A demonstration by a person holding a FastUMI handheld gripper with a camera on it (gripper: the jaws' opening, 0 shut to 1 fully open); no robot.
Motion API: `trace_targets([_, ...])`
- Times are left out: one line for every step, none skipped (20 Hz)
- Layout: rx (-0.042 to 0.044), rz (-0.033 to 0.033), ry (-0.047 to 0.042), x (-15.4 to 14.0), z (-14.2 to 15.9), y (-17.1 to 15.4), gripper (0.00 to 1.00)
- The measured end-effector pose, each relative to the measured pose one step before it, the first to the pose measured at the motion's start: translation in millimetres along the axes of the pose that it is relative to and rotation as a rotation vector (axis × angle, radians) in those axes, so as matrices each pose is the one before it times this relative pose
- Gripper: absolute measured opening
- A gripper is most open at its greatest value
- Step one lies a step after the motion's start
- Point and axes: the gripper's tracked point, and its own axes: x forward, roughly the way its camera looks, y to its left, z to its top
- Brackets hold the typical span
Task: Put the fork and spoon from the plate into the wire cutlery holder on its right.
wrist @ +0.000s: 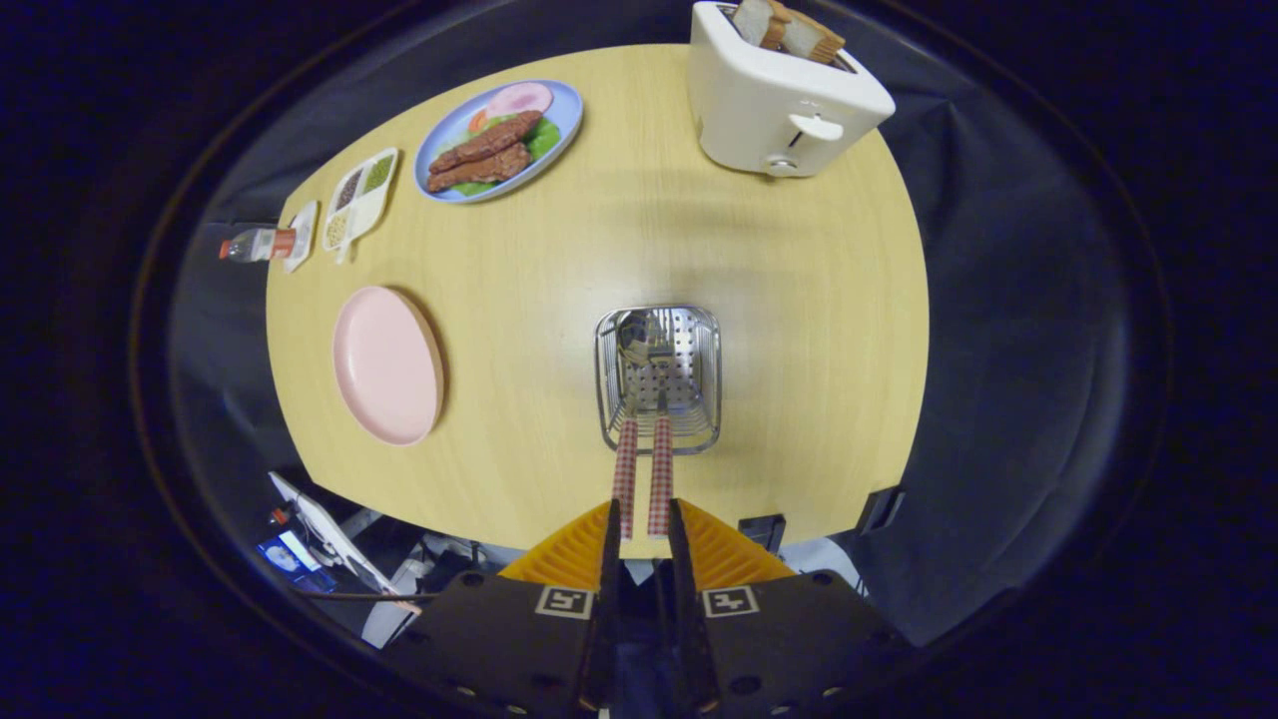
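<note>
- Far left of the counter (799,300) there was a small bottle (255,245) lying on its side, next to a divided tray (359,200) of seeds or spices, and further back a blue plate (569,115) with meat and greens.
- The pink plate (387,364) sat well to the left of the holder with nothing on it, so by my read both pieces had already left it.
- Middle: the wire cutlery holder (659,379) stood just ahead of the claw (639,524). Two red-checked handles were poking out of it: the spoon (625,469) on the left, bowl down inside, and what I took for the fork (661,474) beside it, its head too murky to be sure.
- Both long axes ran straight from the holder back toward the claw, heads pointing away, handle ends between the fingers (574,549).
- The claw looked loosened, fingers slightly apart with a gap either side of the handles, not pinching anything. Backing straight off along the handles seemed the only move left.
- Far right at the back, a white toaster (779,100) with bread in it.
</note>
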Motion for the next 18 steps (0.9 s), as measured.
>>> trace_targets([-0.00202,0.00264,-0.01970,-3.16,-2.58,2.35,0.27])
trace_targets([-0.00703,0.00672,-0.02280,-3.57,-1.70,4.85,0.28])
trace_targets([-0.00965,0.00136,-0.02892,-3.54,-1.55,3.66,0.34])
trace_targets([-0.00680,0.00246,-0.03008,-4.23,-1.17,4.19,0.40])
trace_targets([0.00500,-0.00076,-0.03484,-2.06,-0.84,3.24,0.45])
trace_targets([0.00675,0.00394,-0.03064,-3.62,-0.59,6.57,0.51])
trace_targets([0.00455,-0.00012,-0.02526,-2.65,-2.80,5.06,0.56])
trace_targets([0.00417,0.01194,-0.02098,-3.21,-2.90,8.01,0.56])
trace_targets([0.00240,0.01302,-0.02100,-2.88,-3.82,8.34,0.63])
trace_targets([0.00383,0.00839,-0.01856,-3.45,-2.21,6.52,0.67])
trace_targets([0.01214,0.00462,-0.02474,-2.59,-1.48,5.28,0.70])
trace_targets([0.01790,0.00140,-0.02807,-2.49,0.58,5.56,0.72])
trace_targets([0.00927,-0.00558,-0.03292,-1.96,-1.22,3.78,0.75])
trace_targets([-0.00140,-0.00639,-0.03691,-2.97,1.69,4.90,0.77])
trace_targets([-0.00656,-0.01214,-0.04110,-3.06,0.93,4.28,0.79])
trace_targets([-0.00915,-0.01060,-0.04135,-6.61,0.89,4.79,0.82])
trace_targets([-0.01177,-0.01349,-0.04122,-6.86,-0.20,3.60,0.88])
trace_targets([-0.01207,-0.01214,-0.04185,-6.74,0.45,4.64,0.92])
